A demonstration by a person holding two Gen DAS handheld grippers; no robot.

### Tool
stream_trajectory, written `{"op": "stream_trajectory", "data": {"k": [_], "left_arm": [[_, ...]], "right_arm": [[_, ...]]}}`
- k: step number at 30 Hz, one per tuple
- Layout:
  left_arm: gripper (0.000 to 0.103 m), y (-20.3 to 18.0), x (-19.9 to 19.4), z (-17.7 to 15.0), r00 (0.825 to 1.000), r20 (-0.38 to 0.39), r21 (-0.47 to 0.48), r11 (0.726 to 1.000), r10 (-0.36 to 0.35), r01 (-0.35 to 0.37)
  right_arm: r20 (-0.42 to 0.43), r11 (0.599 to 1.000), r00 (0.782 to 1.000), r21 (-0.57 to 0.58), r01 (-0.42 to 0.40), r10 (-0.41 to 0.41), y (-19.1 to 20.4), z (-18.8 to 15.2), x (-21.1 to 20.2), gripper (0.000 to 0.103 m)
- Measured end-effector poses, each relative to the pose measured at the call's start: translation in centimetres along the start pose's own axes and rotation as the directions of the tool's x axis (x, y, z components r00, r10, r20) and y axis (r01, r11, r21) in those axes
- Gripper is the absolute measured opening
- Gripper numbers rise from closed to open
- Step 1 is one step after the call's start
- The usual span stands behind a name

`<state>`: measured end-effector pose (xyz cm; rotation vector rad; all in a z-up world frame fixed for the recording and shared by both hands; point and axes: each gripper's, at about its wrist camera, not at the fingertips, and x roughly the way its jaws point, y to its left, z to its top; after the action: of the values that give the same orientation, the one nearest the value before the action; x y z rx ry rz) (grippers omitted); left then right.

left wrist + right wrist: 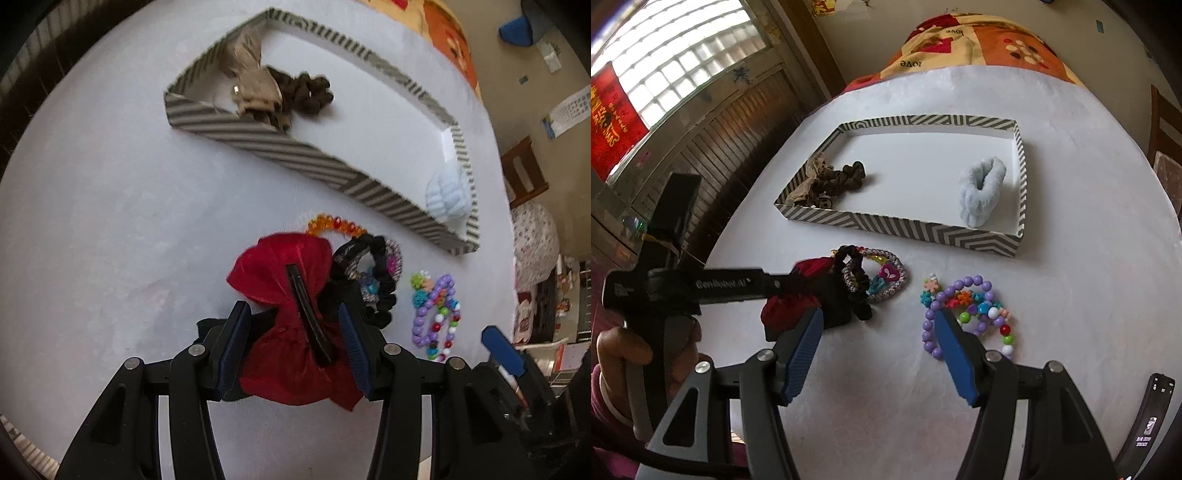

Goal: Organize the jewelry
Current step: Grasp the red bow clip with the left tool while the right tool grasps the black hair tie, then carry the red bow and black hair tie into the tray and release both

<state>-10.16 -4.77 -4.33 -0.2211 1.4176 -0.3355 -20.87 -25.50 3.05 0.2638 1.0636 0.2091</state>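
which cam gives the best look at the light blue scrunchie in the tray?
Right wrist. The light blue scrunchie lies whole and unobstructed inside the striped tray, near its right end. In the left wrist view the same scrunchie sits at the tray's far corner, motion-blurred, its lower edge cut by the tray wall.

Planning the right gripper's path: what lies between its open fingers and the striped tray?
In the right wrist view, only bare white table lies between the right gripper and the striped tray; the beaded bracelets sit rightward.
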Motion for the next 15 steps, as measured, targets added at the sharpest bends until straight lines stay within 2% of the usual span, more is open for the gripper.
{"op": "stream_trajectory", "data": {"k": [2,3,4,5,10,15], "left_arm": [[0.027,-0.2,0.3,0.0,1.000,0.000,0.011,1.000,0.011,-0.011],[0.020,-0.1,0.3,0.0,1.000,0.006,0.015,1.000,0.011,-0.011],[0.013,0.0,0.2,0.0,1.000,0.014,0.016,1.000,0.005,-0.005],[0.001,0.0,0.0,0.0,1.000,0.022,0.026,1.000,0.009,-0.010],[0.000,1.0,-1.8,0.3,0.997,0.077,0.047,0.999,0.021,-0.025],[0.000,2.3,-3.7,1.0,0.991,0.125,0.030,0.999,0.037,-0.041]], "right_arm": [[-0.004,1.000,1.000,0.002,-0.002,0.002,-0.1,0.2,0.4,0.067],[-0.008,1.000,1.000,0.001,-0.006,0.006,-0.1,0.2,0.7,0.066],[-0.014,1.000,1.000,-0.002,-0.014,0.014,0.0,0.3,1.0,0.061],[-0.017,1.000,1.000,-0.008,-0.018,0.018,0.1,0.4,1.3,0.056],[-0.047,0.996,0.998,-0.072,-0.046,0.043,1.9,1.1,3.5,0.032],[-0.073,0.992,0.996,-0.113,-0.059,0.051,3.2,2.4,6.4,0.027]]}}
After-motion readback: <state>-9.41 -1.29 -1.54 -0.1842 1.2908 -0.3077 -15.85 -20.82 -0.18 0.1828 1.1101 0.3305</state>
